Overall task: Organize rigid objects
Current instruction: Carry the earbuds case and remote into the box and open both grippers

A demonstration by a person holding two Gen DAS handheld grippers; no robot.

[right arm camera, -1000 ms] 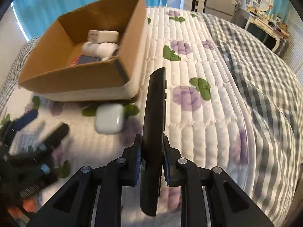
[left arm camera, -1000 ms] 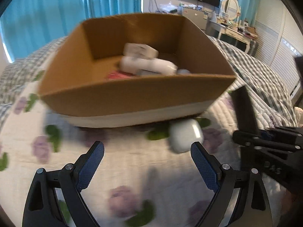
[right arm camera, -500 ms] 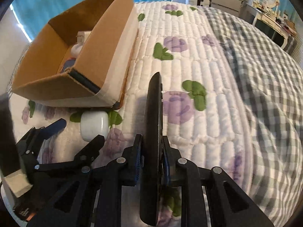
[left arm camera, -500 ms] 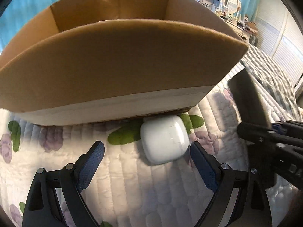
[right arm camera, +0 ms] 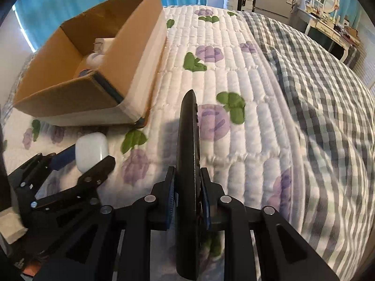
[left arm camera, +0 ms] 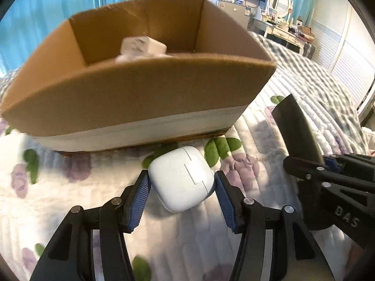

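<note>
A white earbud case [left arm camera: 181, 178] lies on the quilt just in front of the cardboard box [left arm camera: 140, 93]. My left gripper [left arm camera: 181, 187] has its jaws closing on the case, and both blue pads [left arm camera: 140, 194] press its sides. From the right wrist view the case [right arm camera: 91, 149] sits between the left fingers, near the box [right arm camera: 131, 53]. My right gripper [right arm camera: 187, 185] is shut on a black remote [right arm camera: 187, 140], held on edge and pointing away over the bed. The remote [left arm camera: 297, 131] also stands at the right of the left wrist view. Several white items [left arm camera: 143, 45] lie in the box.
A white quilt with purple flowers [right arm camera: 211, 53] covers the bed. A grey checked blanket [right arm camera: 316, 82] lies to its right. Blue curtains [left arm camera: 46, 7] hang behind the box. A dresser with a round mirror [left arm camera: 281, 2] and a wall television stand far back.
The left jaws have closed from wide open onto the white case. The left view now looks over the box's near wall again. The right gripper still grips the remote.
</note>
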